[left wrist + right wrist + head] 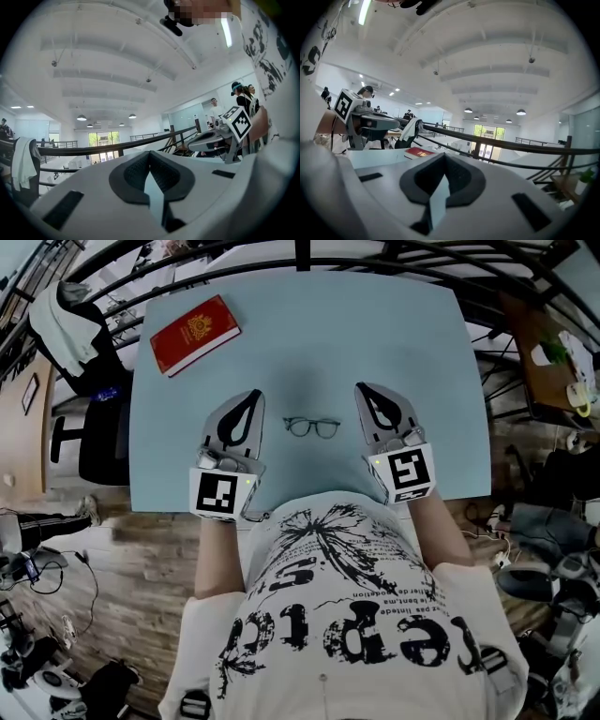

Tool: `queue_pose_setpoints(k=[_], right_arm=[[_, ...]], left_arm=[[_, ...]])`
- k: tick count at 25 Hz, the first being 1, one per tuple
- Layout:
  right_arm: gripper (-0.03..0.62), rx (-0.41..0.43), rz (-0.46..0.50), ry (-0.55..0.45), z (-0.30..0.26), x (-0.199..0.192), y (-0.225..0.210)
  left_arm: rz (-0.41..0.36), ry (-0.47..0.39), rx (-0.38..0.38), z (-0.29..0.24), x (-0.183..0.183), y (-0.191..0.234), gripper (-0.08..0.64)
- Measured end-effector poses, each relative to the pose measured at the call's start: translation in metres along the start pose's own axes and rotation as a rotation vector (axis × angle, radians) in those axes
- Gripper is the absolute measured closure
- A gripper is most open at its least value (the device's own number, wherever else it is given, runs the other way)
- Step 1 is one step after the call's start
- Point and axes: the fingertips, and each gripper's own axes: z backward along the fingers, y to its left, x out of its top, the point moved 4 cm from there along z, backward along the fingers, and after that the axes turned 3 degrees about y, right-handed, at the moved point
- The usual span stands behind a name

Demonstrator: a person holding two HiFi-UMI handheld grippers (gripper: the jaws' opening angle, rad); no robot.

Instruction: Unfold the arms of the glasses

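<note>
Dark thin-rimmed glasses (312, 427) lie on the light blue table (309, 334), lenses side by side. Whether their arms are folded is too small to tell. My left gripper (255, 393) hangs just left of them, its jaws meeting at the tip with nothing between them. To the right of the glasses my right gripper (361, 387) is likewise shut and empty. Both point level, away from the person, above the table. The left gripper view shows its shut tips (150, 152) and the right gripper (220, 136) beyond. In the right gripper view the shut tips (443, 154) hide the glasses.
A red book (194, 334) lies at the table's far left corner and also shows as the red book (419, 152) past the jaws. A black railing (300, 254) runs behind the table. Chairs and clutter stand on the floor to both sides.
</note>
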Motion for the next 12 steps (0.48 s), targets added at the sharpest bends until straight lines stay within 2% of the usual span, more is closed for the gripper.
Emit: queue_pose_setpoints(k=[12], right_arm=[[0.583, -0.010, -0.005, -0.006, -0.004, -0.005, -0.002]], left_arm=[[0.008, 0.052, 0.025, -0.002, -0.013, 0.000, 0.541]])
